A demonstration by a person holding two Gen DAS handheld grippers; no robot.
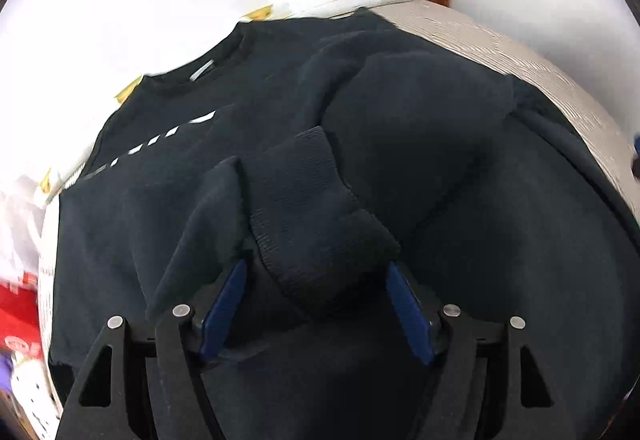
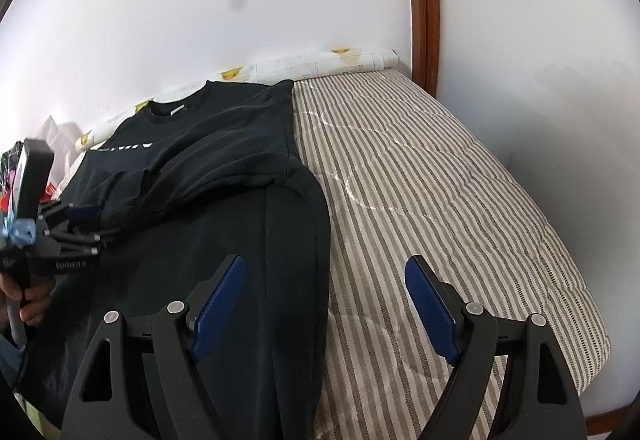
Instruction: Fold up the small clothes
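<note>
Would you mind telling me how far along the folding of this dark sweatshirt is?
Done: one sleeve of the dark sweatshirt already lies folded across its chest on the striped quilt.
In hand: the left gripper has the ribbed cuff between its open jaws; the pads do not press on it. The right gripper is open and empty.
Left: the lower body is still unfolded.

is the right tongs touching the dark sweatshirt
Apart. The right wrist view shows the right tongs open above the sweatshirt edge, pads clear of the cloth.
</note>
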